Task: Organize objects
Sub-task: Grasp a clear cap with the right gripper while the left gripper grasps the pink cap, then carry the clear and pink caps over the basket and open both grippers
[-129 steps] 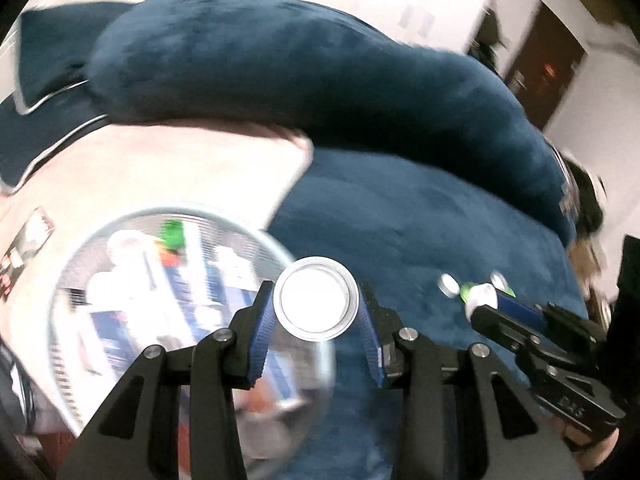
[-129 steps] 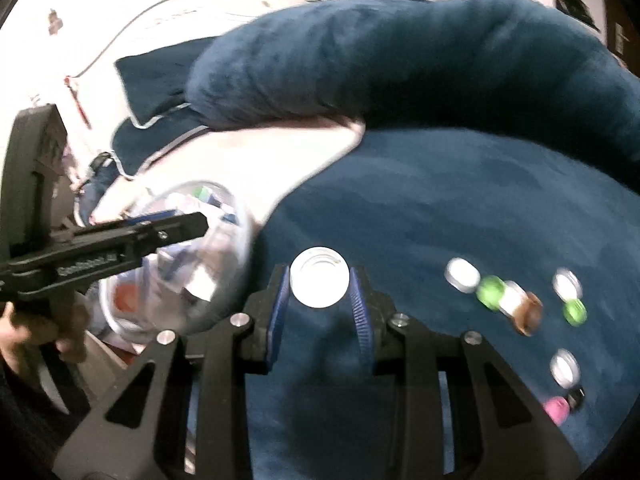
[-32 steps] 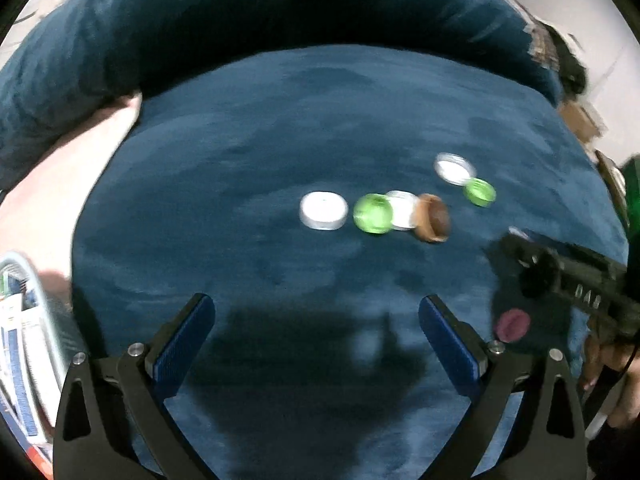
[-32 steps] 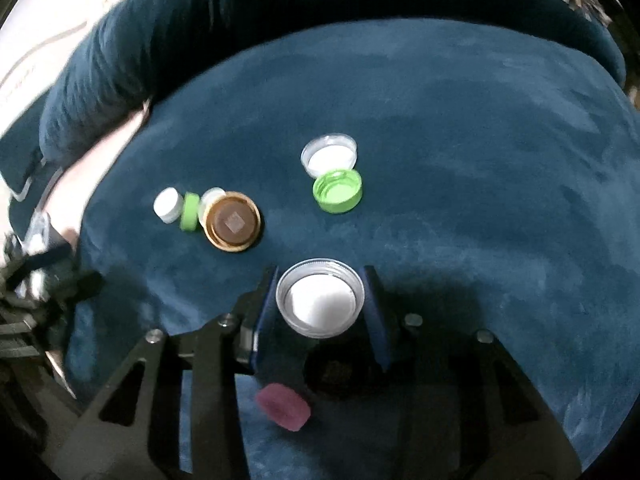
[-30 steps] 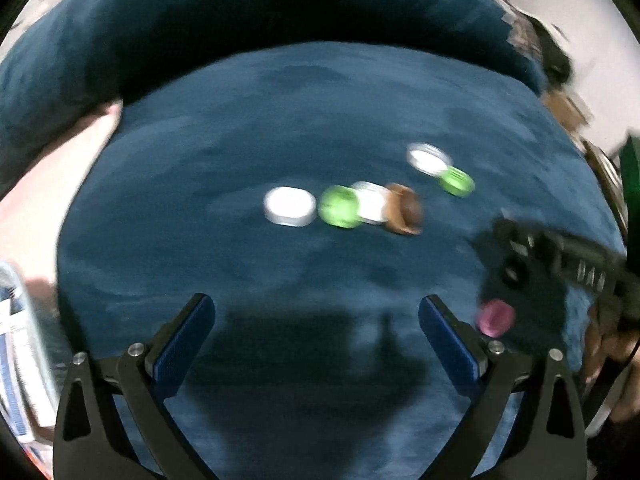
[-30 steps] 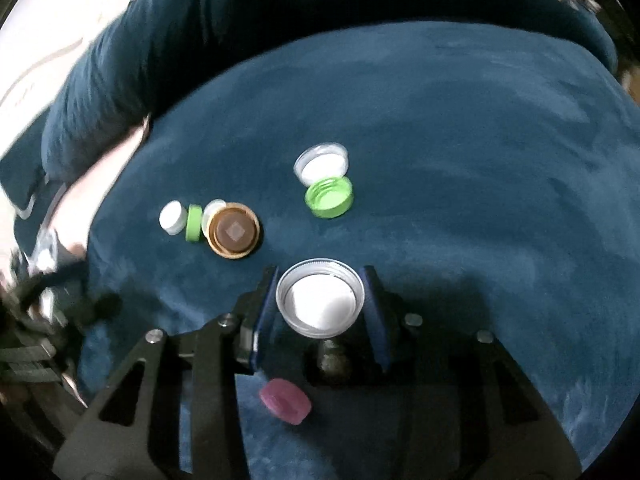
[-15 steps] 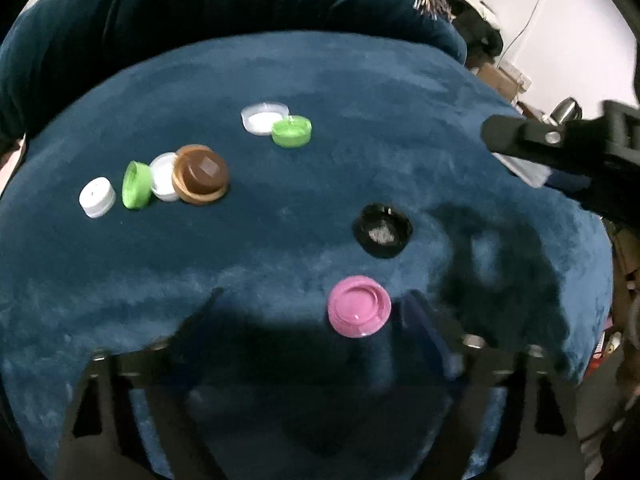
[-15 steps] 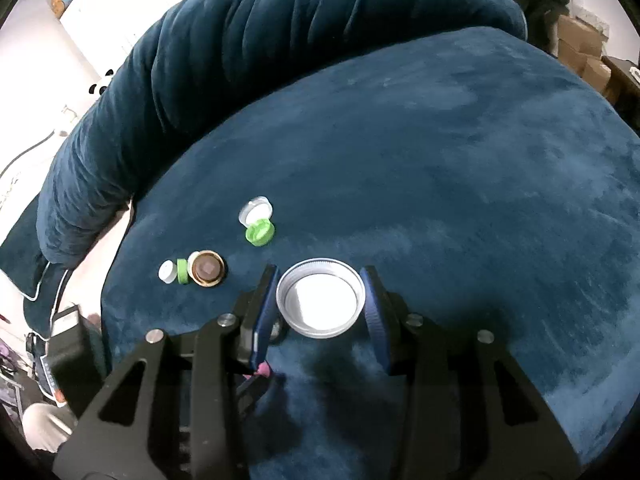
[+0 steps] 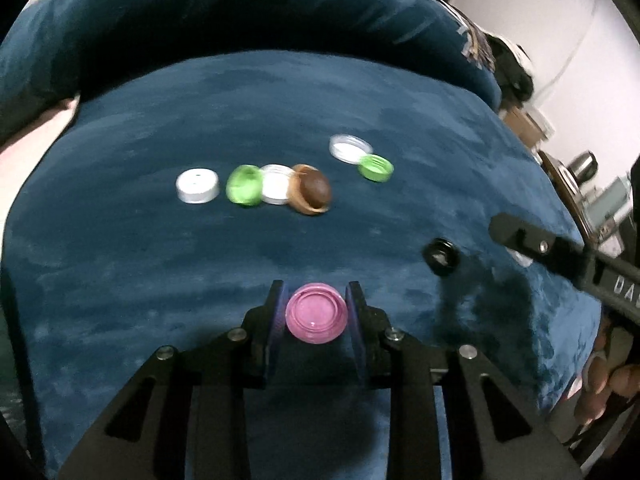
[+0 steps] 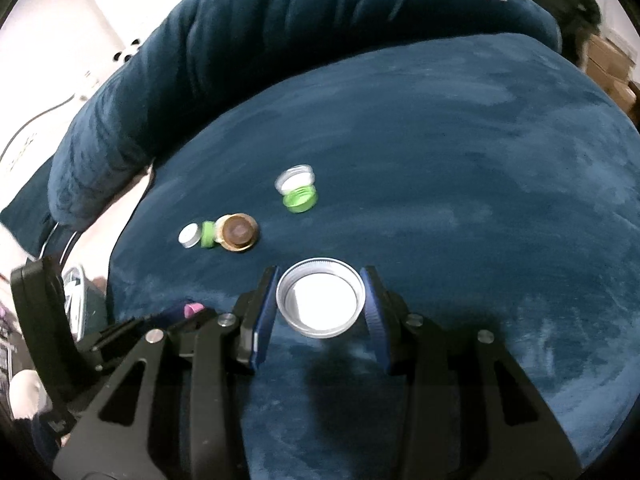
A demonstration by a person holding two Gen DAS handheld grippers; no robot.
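My left gripper (image 9: 316, 312) is shut on a pink cap (image 9: 316, 315), held just above the blue velvet cushion (image 9: 160, 264). My right gripper (image 10: 321, 300) is shut on a silver-rimmed white lid (image 10: 321, 297). On the cushion lie a white cap (image 9: 197, 186), a green cap (image 9: 244, 184), a white lid (image 9: 276, 183) and a brown lid (image 9: 314, 194) in a row, then a clear lid (image 9: 350, 147) with a green cap (image 9: 375, 167), and a black cap (image 9: 441, 256). The row also shows in the right wrist view (image 10: 224, 234).
A thick blue bolster (image 9: 240, 12) rings the cushion's far side. The right gripper's body (image 9: 568, 264) reaches in from the right in the left wrist view. A wire basket (image 10: 72, 280) stands off the cushion's left edge. Boxes (image 10: 612, 64) stand beyond the right side.
My left gripper was open half a second ago over the pink cap and has now closed on it. My right gripper still holds the silver-rimmed lid and has lifted and drawn back.
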